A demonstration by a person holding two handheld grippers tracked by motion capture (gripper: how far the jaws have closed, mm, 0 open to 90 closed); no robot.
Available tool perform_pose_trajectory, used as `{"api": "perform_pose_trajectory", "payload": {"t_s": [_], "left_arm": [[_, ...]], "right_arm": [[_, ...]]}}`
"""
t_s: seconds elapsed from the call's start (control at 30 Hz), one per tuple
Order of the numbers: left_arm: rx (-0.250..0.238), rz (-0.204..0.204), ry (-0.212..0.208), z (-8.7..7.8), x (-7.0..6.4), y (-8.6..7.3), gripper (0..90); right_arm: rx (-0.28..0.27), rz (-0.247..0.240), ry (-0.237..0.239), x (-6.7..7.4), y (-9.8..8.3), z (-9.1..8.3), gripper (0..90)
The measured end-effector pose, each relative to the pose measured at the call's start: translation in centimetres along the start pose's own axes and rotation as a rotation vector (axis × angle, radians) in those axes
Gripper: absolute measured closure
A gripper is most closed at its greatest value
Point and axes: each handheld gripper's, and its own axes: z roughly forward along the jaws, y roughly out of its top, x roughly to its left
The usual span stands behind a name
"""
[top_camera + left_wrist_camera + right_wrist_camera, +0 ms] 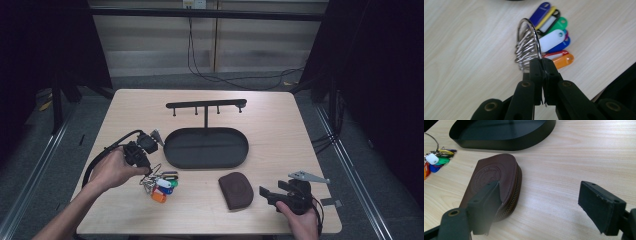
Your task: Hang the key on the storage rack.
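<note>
Pale wood grain runs across the table (280,125), which stands on grey carpet with dark curtains at both sides and a light panelled wall behind.

Nearest the person, at the right, the right gripper (272,194) lies low over the near edge, its jaws spread wide with nothing between them; in the right gripper view (541,206) bare wood shows in the gap. Just left of it lies a brown zipped pouch (236,189), flat on the table (its lid is embossed with a round mark), and the left-hand jaw in that view sits in front of the pouch's near corner, though I cannot tell whether it touches.

Further left, the left gripper (541,65) has its jaws clamped tight on the big metal ring (537,40) of a bunch of key tags (162,186). The coloured tags (554,41) fan out to the right of the ring in the left gripper view: blue, yellow, black, green, white, red, orange. In the high view they lie between the hand (114,169) and the pouch, near both.

Beyond all this, mid-table, sits a black oval tray (172,155), close behind the tags and the pouch. From its far rim rises a post carrying a black bar with pegs (206,105). Cables (220,77) trail over the floor past the far edge.
</note>
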Motion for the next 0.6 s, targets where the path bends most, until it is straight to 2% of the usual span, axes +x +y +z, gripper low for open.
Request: {"api": "perform_pose_trajectory", "payload": {"t_s": [0.03,0.2,0.27,0.3,0.6], "left_arm": [[0.000,0.005,0.000,-0.1,0.2,0.0,87.8],[-0.020,-0.032,-0.001,-0.8,1.0,-0.5,87.9],[-0.022,-0.025,0.002,-1.0,1.1,-0.5,87.9],[-0.028,-0.035,0.003,-1.3,1.3,-0.6,87.9],[-0.045,-0.014,0.002,-2.4,1.6,-0.7,87.9]], "right_arm": [[0.001,0.000,0.000,0.0,0.0,0.0,18.2],[0.004,0.006,0.004,-0.1,0.0,0.1,18.1],[0.004,0.007,0.005,-0.1,0.0,0.0,18.1],[0.004,0.007,0.005,-0.1,0.0,0.0,18.0],[0.004,0.012,0.005,-0.1,0.0,0.1,18.0]]}}
